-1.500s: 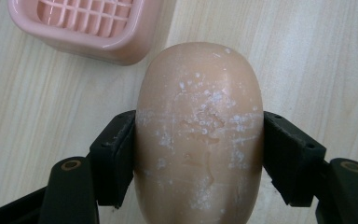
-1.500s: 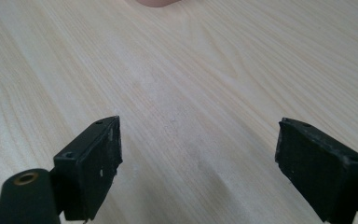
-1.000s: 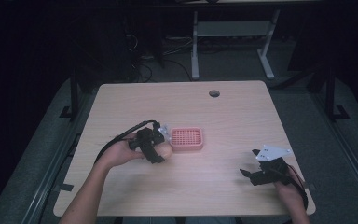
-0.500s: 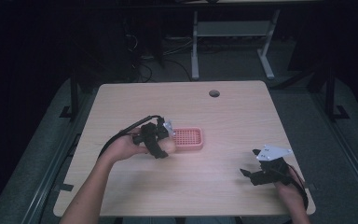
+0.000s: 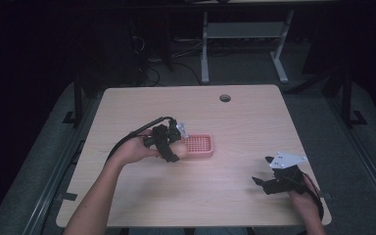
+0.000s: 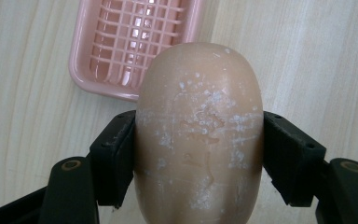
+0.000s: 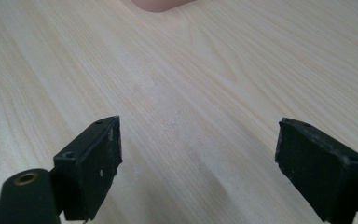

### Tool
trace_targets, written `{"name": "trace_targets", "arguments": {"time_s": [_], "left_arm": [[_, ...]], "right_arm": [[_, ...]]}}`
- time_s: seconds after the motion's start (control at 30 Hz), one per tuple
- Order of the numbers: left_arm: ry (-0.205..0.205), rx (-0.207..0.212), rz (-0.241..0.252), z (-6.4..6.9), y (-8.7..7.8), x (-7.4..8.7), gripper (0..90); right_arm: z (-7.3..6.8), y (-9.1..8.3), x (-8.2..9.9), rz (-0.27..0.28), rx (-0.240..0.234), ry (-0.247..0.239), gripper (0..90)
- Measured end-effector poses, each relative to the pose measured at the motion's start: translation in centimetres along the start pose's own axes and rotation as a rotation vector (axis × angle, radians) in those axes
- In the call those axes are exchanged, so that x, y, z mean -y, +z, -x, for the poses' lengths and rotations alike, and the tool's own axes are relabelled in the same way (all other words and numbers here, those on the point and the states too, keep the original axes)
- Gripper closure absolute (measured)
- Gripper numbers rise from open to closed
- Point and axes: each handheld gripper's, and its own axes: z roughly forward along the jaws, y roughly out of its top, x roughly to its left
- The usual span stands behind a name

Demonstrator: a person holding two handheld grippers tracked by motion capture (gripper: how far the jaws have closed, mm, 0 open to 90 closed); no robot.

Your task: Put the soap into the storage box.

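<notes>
Your left gripper (image 5: 172, 147) clamps the tan soap bar (image 6: 199, 135), just off the left end of the pink soap dish (image 5: 198, 145). Right of the dish, bare table (image 5: 245, 122) runs to your right gripper (image 5: 267, 182), jaws spread wide, near the edge. Since earlier, your left gripper has closed in on the dish.

I see the light wooden table (image 5: 235, 122) filling the middle of the high view, its grain running across the frame. A round hole (image 5: 224, 98) sits near its far edge, right of centre. Beyond it, at the top of the frame, a grey metal stand (image 5: 245, 34) rests on the dark floor, with loose cables (image 5: 152, 73) to its left.
</notes>
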Motion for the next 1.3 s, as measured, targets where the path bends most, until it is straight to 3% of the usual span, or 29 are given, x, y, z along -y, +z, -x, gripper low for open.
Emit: {"name": "trace_targets", "arguments": {"time_s": [0.5,0.93,1.3], "left_arm": [[0.007,0.006,-0.011,-0.8,0.1,-1.5,31.9],[-0.005,0.008,-0.015,-1.5,0.3,-1.7,31.9],[0.013,0.0,-0.016,-1.7,-0.2,-2.8,31.9]], "right_arm": [[0.0,0.0,0.0,0.004,0.0,0.002,14.0],[0.0,0.0,0.0,0.007,-0.001,0.008,14.0],[0.0,0.0,0.0,0.007,-0.002,0.006,14.0]]}}
